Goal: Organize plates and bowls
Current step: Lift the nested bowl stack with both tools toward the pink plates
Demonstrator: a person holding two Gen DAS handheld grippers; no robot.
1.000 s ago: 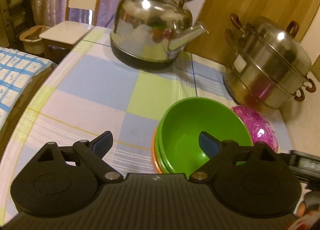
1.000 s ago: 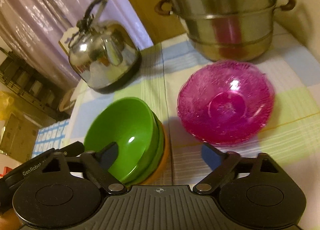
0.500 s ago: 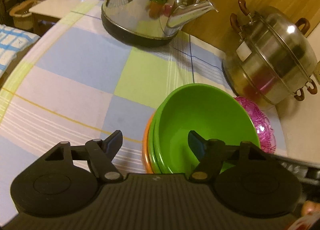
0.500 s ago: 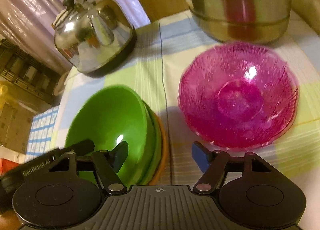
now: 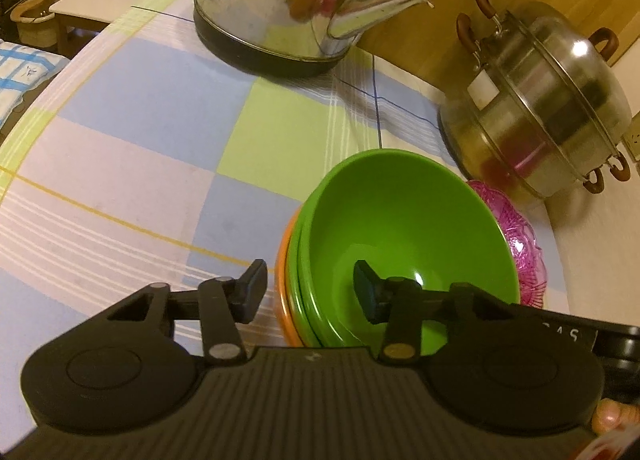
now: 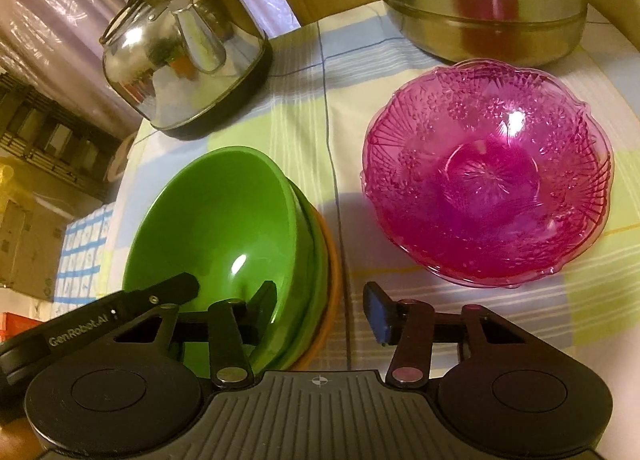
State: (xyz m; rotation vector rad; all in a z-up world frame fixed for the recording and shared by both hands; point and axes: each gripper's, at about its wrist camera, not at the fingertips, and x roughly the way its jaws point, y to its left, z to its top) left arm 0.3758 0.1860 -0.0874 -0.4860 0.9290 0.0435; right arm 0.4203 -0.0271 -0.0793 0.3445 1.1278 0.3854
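Note:
A green bowl [image 5: 412, 236] sits nested in a stack on another green bowl and an orange one [image 5: 285, 284]. A pink patterned glass bowl [image 6: 488, 176] stands to the stack's right, apart from it. My left gripper [image 5: 310, 290] is open and straddles the stack's left rim, one finger outside and one inside the top bowl. My right gripper [image 6: 322, 310] is open and straddles the stack's right rim [image 6: 320, 244], left finger inside the green bowl [image 6: 224, 220], right finger outside. The pink bowl also shows in the left wrist view [image 5: 520, 236], partly hidden behind the stack.
A steel kettle [image 5: 296, 0] stands at the back of the checked tablecloth [image 5: 140, 108]. A steel steamer pot [image 5: 540, 100] stands at the back right, close behind the pink bowl. A chair [image 5: 104, 0] and the table's left edge lie beyond.
Both grippers have moved forward and down onto the stack and narrowed somewhat, so each now has one finger inside the top green bowl. The bowls have not moved.

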